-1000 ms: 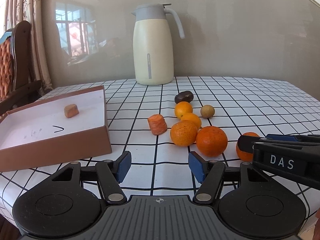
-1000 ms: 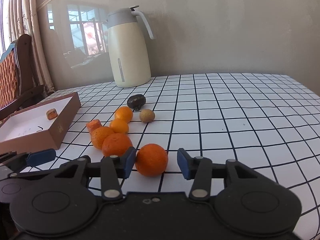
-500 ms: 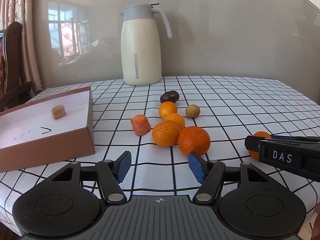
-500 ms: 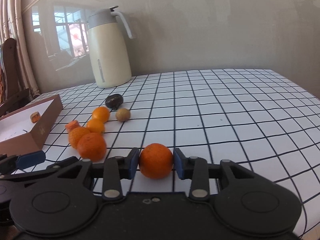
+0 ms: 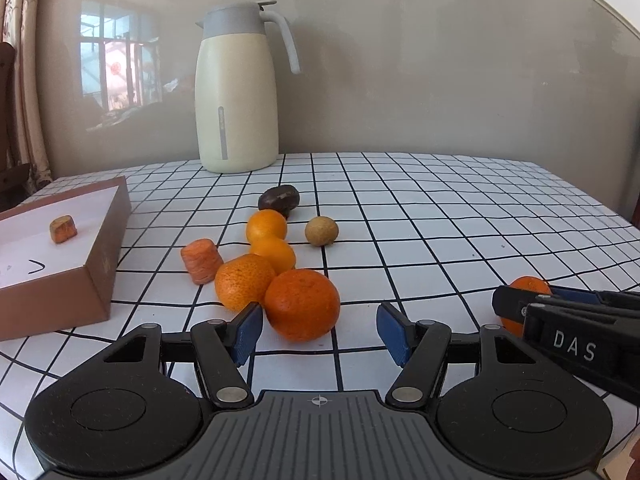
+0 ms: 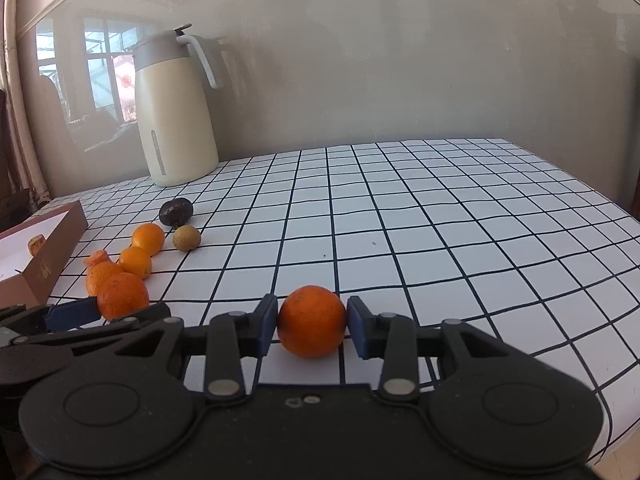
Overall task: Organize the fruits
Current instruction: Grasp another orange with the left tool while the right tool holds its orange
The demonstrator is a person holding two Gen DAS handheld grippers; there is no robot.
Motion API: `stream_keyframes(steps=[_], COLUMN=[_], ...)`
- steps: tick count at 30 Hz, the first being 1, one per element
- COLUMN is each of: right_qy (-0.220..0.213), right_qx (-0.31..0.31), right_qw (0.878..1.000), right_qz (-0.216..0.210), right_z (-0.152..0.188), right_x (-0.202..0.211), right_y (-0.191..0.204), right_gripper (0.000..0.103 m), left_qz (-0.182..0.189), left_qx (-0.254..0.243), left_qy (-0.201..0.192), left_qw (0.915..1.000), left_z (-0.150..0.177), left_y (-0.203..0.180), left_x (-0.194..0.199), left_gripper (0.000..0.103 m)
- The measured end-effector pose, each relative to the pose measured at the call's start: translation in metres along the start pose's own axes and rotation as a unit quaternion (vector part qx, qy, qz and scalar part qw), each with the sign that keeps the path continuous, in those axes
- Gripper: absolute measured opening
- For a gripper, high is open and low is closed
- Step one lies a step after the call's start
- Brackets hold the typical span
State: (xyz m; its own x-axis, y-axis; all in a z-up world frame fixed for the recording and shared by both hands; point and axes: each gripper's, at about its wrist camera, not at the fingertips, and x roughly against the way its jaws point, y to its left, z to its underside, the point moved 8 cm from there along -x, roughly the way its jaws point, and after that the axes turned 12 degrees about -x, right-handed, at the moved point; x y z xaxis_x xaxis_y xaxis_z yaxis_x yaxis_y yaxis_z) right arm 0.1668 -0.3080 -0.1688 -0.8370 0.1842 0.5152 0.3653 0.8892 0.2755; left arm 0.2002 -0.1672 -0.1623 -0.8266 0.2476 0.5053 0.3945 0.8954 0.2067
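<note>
Not much sorted so far, I'd say. The only thing inside the box (image 5: 100, 256) is a small orange-brown chunk (image 5: 63, 229); everything else sits on the checked cloth (image 5: 440, 216) to the right of the box. That's a carrot piece (image 5: 201, 261) nearest the box, then a huddle of four oranges, with a dark fruit (image 5: 279, 200) and a little tan one (image 5: 321, 231) just past them, toward the jug (image 5: 237, 96). The right gripper (image 6: 312, 322) has its blue pads pressed on either side of a fifth orange (image 6: 311, 321), well apart from the box and down by the cloth, can't tell if it's lifted. The left gripper (image 5: 319, 332) is spread wide, gripping nothing, with the biggest orange (image 5: 302, 304) of the huddle sitting just at its left pad. So basically all the fruit is left to move, my guess being into the box. Writing: "DAS" in white on the right gripper's side, a pen squiggle on the box floor, and a faint gold mark on the box wall I can't read.
</note>
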Motion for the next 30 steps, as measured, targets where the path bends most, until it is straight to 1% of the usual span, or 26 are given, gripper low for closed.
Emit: stream_keyframes(steps=[5,10,11,13,15,17,21,25,30], right_qy=[0.009,0.011,0.011,0.01,0.01,0.009,0.007,-0.001,0.0], right_qx=[-0.009,-0.006,-0.007,-0.008,-0.007,-0.002,0.003,0.007,0.01], right_qw=[1.0,1.0,1.0,1.0,1.0,1.0,1.0,1.0,1.0], right_qz=[-0.001,0.0,0.0,-0.001,-0.002,0.0,-0.003,-0.008,-0.018], right_z=[0.0,0.001,0.001,0.001,0.001,0.001,0.001,-0.001,-0.003], right_x=[-0.004,-0.005,-0.005,-0.005,-0.006,-0.005,-0.004,0.0,0.005], right_y=[-0.002,-0.002,-0.003,-0.002,-0.001,0.0,0.004,0.006,0.013], right_gripper=[0.032,0.032,0.03,0.03,0.03,0.029,0.029,0.029,0.029], left_qz=[-0.003,-0.009,-0.013,-0.021,-0.016,-0.013,-0.018,-0.021,-0.028], left_qx=[0.005,-0.002,-0.003,-0.003,0.008,0.013,0.012,0.015,0.015], left_qy=[-0.001,-0.001,0.0,0.001,0.009,0.006,0.002,0.004,0.008], left_qw=[1.0,1.0,0.9999,0.9998,0.9998,0.9998,0.9998,0.9997,0.9995], left_z=[-0.005,-0.004,-0.003,-0.002,-0.001,0.0,0.002,0.005,0.011], left_y=[-0.002,-0.007,-0.007,-0.004,0.0,0.001,0.002,0.008,0.02], left_x=[-0.006,-0.01,-0.01,-0.011,-0.013,-0.012,-0.01,-0.007,0.001], left_gripper=[0.064,0.063,0.061,0.047,0.042,0.042,0.041,0.041,0.041])
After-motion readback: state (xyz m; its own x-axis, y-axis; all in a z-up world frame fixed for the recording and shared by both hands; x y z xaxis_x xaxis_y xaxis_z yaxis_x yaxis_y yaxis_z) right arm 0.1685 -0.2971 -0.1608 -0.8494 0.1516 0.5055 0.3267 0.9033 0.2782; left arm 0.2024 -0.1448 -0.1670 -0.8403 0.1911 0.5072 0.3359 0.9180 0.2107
